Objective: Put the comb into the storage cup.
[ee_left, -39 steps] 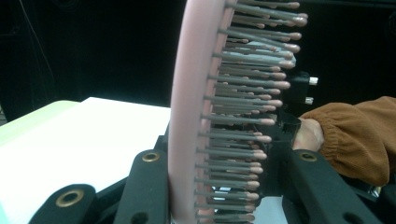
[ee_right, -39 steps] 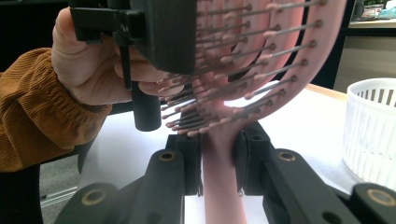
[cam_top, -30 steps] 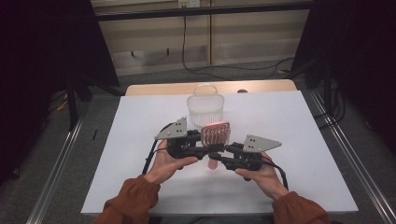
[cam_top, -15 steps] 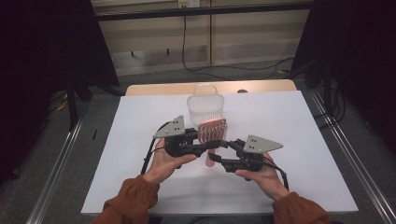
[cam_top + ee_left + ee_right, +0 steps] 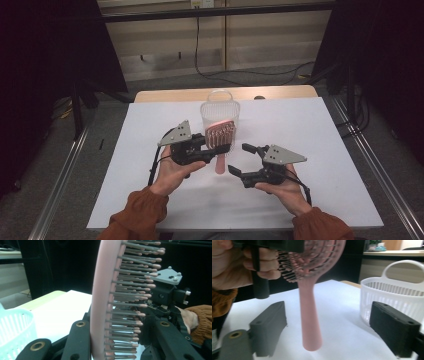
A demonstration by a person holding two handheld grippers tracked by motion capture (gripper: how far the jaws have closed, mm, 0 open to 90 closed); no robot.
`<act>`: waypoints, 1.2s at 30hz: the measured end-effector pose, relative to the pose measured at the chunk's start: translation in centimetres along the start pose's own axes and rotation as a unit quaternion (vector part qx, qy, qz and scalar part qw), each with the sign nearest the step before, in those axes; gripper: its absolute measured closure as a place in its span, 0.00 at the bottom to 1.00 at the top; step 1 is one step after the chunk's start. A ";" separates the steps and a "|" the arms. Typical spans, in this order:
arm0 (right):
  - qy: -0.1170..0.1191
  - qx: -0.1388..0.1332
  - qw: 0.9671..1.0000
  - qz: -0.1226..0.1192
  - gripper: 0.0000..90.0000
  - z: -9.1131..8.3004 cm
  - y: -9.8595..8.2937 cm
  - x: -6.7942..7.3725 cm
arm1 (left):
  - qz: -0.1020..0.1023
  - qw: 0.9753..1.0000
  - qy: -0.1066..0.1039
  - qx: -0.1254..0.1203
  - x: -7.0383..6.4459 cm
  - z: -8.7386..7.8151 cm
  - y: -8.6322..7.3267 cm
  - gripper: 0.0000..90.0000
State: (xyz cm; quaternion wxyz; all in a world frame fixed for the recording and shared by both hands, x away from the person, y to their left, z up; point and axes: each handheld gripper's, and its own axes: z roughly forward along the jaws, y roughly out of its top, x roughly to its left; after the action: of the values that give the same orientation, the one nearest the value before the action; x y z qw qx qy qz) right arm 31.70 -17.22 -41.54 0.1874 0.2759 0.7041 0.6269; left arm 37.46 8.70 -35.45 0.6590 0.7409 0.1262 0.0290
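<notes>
High view: the left gripper (image 5: pixel 212 145) is clamped on the head of the pink hairbrush (image 5: pixel 220 141), handle hanging down, lifted just in front of the clear basket (image 5: pixel 221 112), probably so it can drop in handle first. The right gripper (image 5: pixel 243 160) sits beside it, jaws spread and holding nothing.

Left gripper view: the 2 black jaws pinch the hairbrush (image 5: pixel 105 302) across its head, bristles facing the right gripper (image 5: pixel 167 297).

Right gripper view: the handle (image 5: pixel 310 315) dangles above the white table (image 5: pixel 342 322), clear between the parted jaws; the basket (image 5: pixel 397 290) stands just beyond. Dark room, cables along the back wall.
</notes>
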 end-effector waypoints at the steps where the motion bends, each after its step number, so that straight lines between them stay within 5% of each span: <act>1: -0.008 -0.001 1.000 0.000 0.13 -0.1 0.0 -0.1 | 0.000 1.000 0.003 -0.001 0.0 -0.1 0.0 0.71; 6: -0.038 -0.004 0.999 -0.001 0.06 -0.5 -0.1 -0.3 | -0.002 1.000 0.015 0.000 0.2 -0.4 0.1 0.71; 22: -0.106 -0.013 0.994 -0.005 0.05 -2.2 -0.2 -0.9 | -0.006 0.999 0.042 -0.008 0.6 -1.4 0.4 0.71; 36: -0.180 -0.029 0.983 0.010 0.03 -4.4 -0.3 -1.6 | -0.008 0.998 0.055 -0.019 1.0 -2.5 0.8 0.71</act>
State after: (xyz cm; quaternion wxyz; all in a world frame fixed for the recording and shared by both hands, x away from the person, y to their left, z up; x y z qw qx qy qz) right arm 30.17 -21.68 -41.35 0.3128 0.3856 0.6373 0.5894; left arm 38.08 11.24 -34.45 0.6651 0.7246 0.1675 0.0668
